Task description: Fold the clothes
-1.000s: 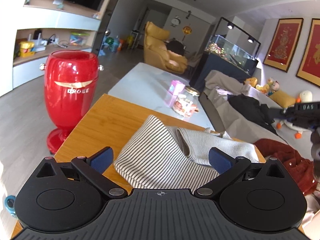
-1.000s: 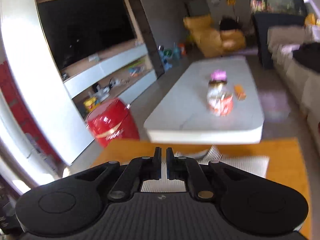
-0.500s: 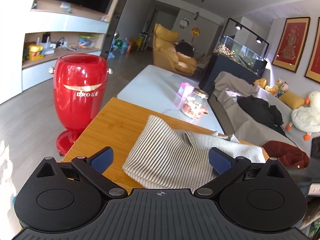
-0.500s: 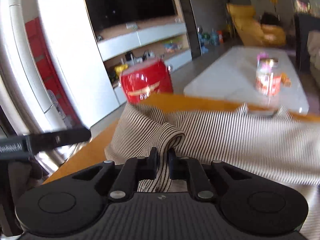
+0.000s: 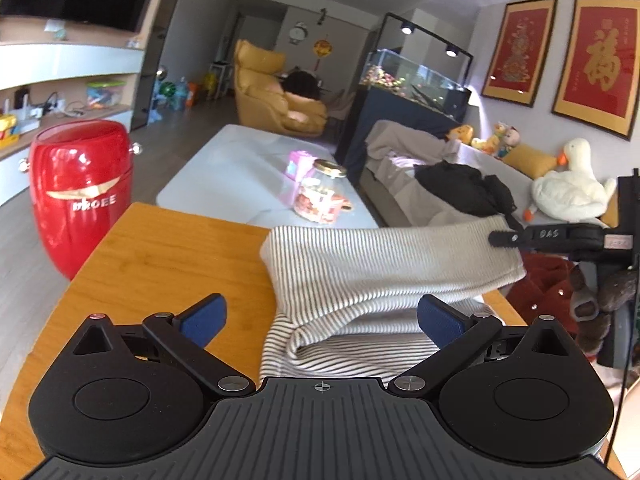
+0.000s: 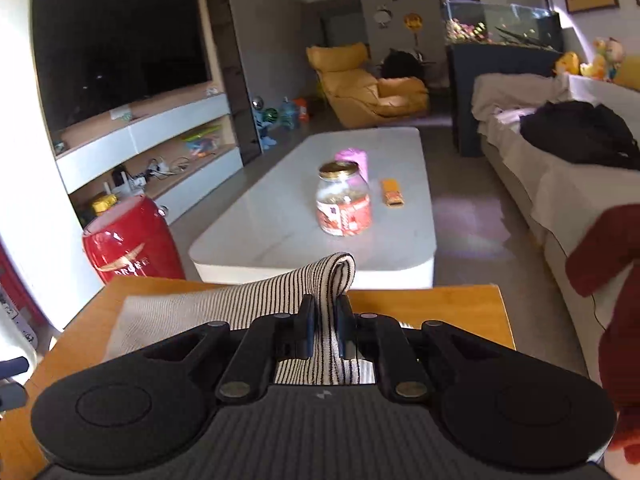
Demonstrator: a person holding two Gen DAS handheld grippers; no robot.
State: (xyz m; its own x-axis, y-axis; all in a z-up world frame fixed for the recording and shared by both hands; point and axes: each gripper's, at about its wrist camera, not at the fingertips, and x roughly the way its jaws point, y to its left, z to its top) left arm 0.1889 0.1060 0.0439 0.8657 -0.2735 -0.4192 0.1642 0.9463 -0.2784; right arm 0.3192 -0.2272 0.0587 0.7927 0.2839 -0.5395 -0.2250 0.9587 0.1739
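The cream knit garment with thin dark stripes (image 5: 384, 280) lies partly folded on the orange wooden tabletop (image 5: 160, 256), its near layers stacked, one band lifted off to the right. The right gripper (image 6: 324, 330) is clamped on a doubled hem of it, fabric looping up between the fingers. The left gripper (image 5: 322, 316) hovers over the near edge with jaws spread wide, holding nothing. The cloth looks light, soft and limp, likely to sag; best pinched at hems or corners.
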